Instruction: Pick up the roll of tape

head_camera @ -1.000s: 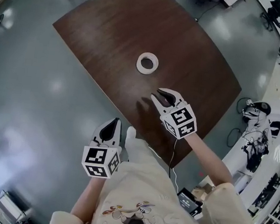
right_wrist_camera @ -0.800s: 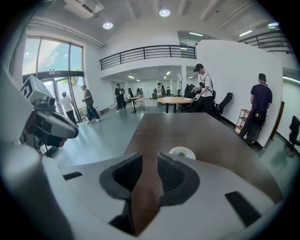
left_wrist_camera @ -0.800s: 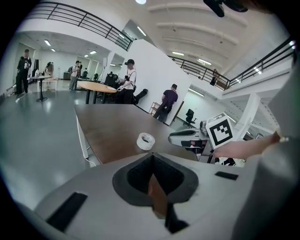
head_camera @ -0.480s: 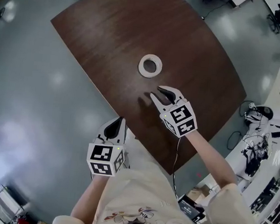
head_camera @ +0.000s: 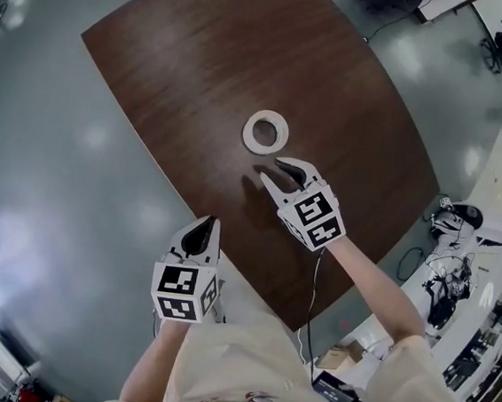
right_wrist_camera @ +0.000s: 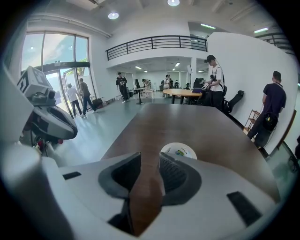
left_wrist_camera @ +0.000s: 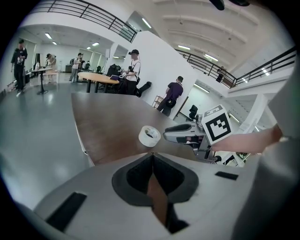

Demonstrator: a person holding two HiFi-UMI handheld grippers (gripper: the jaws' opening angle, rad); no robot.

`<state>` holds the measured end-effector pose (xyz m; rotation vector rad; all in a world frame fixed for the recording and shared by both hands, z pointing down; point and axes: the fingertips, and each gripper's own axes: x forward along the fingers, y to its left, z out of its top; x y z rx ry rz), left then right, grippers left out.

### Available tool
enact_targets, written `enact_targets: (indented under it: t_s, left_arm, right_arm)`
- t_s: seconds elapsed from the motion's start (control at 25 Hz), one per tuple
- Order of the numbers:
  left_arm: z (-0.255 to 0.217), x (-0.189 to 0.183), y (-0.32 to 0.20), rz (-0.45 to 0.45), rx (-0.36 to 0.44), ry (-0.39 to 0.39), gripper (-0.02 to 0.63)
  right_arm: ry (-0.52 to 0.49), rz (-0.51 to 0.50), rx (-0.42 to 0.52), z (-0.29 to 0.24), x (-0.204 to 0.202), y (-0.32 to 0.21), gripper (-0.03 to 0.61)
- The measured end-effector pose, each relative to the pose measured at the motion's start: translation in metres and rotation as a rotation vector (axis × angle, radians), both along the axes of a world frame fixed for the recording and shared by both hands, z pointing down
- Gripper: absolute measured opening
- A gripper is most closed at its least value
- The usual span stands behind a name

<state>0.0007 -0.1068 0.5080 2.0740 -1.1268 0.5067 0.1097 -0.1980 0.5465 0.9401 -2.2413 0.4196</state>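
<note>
A white roll of tape (head_camera: 265, 132) lies flat on the dark brown wooden table (head_camera: 213, 49). My right gripper (head_camera: 274, 174) hangs over the table just short of the roll, pointing at it; its jaws are opening and nothing is between them. In the right gripper view the tape (right_wrist_camera: 178, 151) shows just beyond the right jaw tip. My left gripper (head_camera: 200, 231) is shut and empty, off the table's near edge over the floor. The left gripper view shows the tape (left_wrist_camera: 149, 136) ahead, with the right gripper (left_wrist_camera: 169, 134) beside it.
The table's near edge (head_camera: 188, 205) runs diagonally between my two grippers. Grey floor (head_camera: 49, 174) surrounds the table. Several people (left_wrist_camera: 133, 70) stand at another table far behind. Chairs and cables (head_camera: 450, 217) lie at the right.
Both grippers have come down and forward. The right one has closed in on the tape and its jaws stand wider. The left stays shut near the table edge.
</note>
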Motion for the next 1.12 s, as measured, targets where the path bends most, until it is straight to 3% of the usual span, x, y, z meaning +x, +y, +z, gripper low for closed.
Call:
enact_targets:
  t_s: [0.48,1.12]
  left_arm:
    - [0.032,0.01,-0.012,-0.027,-0.029,0.009,0.008]
    - [0.049,0.013,-0.036,-0.026,-0.044,0.014,0.054]
  right_arm:
    - [0.038,-0.027,-0.049,0.044,0.005,-0.022,0.156]
    - [0.16,-0.148,-0.105,0.081,-0.013,-0.051,0.199]
